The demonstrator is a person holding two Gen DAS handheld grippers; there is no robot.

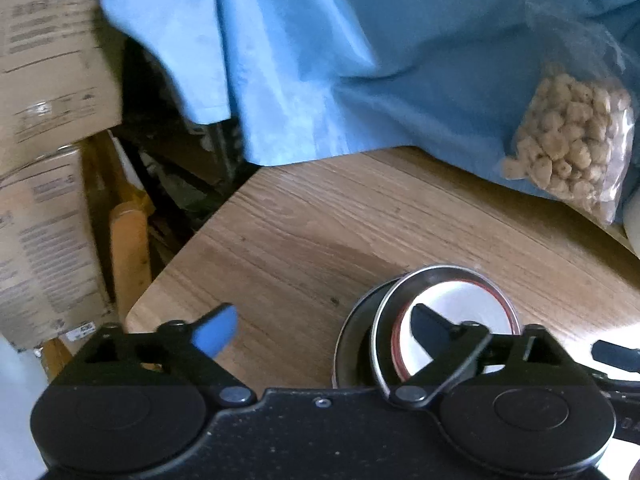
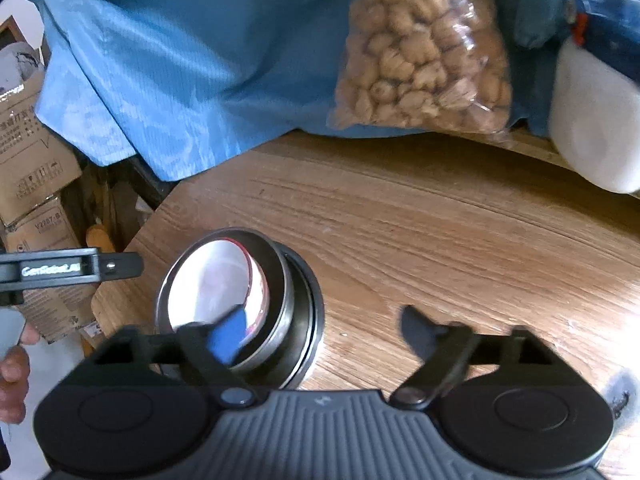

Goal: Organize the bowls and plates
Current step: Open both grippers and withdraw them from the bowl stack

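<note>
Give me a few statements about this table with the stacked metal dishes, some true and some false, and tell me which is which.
1. The metal bowls sit nested in one stack on the wooden table. True.
2. The right gripper is clamped on the stack. False: its jaws stand wide open, with nothing pressed between them.
3. A clear bag of beige lumps lies on the blue cloth at the far side of the table. True.
4. The left gripper holds a bowl in the air. False: it is open and holds nothing; the stack rests on the table.
5. Cardboard boxes stand beyond the table's left edge. True.
</note>
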